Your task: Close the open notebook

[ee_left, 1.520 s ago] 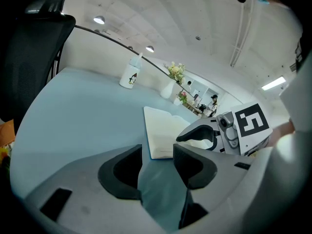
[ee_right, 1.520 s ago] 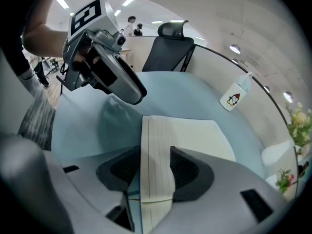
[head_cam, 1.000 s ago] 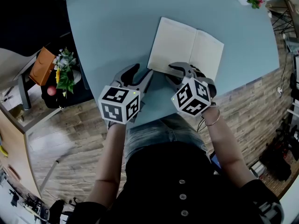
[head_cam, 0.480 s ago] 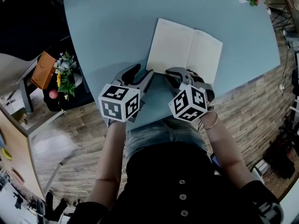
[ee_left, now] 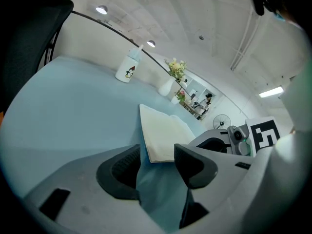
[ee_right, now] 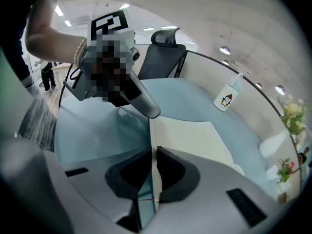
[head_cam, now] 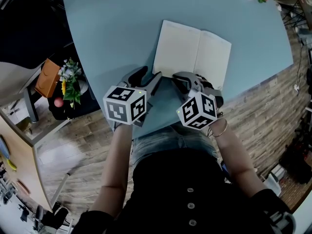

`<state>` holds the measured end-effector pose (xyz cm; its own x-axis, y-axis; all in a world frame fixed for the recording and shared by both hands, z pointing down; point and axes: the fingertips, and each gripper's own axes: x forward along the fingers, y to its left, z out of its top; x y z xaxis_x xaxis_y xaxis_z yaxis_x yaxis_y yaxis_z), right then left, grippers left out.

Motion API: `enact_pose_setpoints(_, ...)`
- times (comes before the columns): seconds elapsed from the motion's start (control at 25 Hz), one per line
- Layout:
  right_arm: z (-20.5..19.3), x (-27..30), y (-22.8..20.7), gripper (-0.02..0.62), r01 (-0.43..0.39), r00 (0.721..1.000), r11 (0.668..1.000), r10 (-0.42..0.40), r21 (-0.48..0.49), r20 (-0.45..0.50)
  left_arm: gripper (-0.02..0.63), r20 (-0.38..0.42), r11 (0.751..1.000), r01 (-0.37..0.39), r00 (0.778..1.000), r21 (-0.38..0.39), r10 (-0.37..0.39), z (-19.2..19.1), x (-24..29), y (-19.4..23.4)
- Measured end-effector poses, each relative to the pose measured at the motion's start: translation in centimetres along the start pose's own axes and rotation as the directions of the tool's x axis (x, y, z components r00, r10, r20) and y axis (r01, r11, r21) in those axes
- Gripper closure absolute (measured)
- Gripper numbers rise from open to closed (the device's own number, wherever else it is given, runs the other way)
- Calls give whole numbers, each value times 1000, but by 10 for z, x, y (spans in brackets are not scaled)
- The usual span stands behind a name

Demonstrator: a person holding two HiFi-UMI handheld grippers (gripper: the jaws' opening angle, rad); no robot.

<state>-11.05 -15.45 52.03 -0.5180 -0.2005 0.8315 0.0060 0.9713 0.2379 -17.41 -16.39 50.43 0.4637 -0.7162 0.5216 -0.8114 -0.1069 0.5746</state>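
Note:
The open notebook (head_cam: 192, 50) lies flat on the blue table (head_cam: 112, 28), its blank cream pages facing up. My left gripper (head_cam: 147, 75) sits at its near left corner. Its jaws have just been opening and now stand wide. In the left gripper view the notebook (ee_left: 163, 130) has its corner just past the left gripper (ee_left: 158, 155), touching neither pad. My right gripper (head_cam: 181, 78) is at the near edge of the left page. In the right gripper view the right gripper (ee_right: 153, 152) is closed to a thin slit on the edge of the notebook (ee_right: 190, 138).
A white penguin bottle (ee_left: 127, 68) and a flower vase (ee_left: 170, 82) stand at the table's far side. The table's near edge runs just behind both grippers. A black office chair (ee_right: 163, 52) stands beyond the table. A low stand with flowers (head_cam: 68, 79) is on the floor at left.
Both grippers stay at the notebook's near edge. The right gripper's marker cube has tilted slightly. The notebook lies open as before.

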Motion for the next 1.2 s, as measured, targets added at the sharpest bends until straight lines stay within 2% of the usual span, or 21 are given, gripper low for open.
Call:
enact_pose_setpoints(0.36,3,-5,-2,557,19,999,1000,-20,16,31,403,-7,995,20,1000,-100,-20,0,9,-2)
enact_pose_setpoints(0.8,8,-12,-5,560,57,996,997,-60,51,69,408,-18,981,56,998,-183,-61,-1,17,-9)
enact_pose_setpoints(0.92,9,-11,-4,559,57,996,997,-61,59,72,431,-16,981,58,998,-186,-62,0,16,-9)
enact_pose_setpoints(1.2,7,-9,-2,554,59,997,997,-62,50,56,502,-14,989,55,998,-138,-58,5,12,-12)
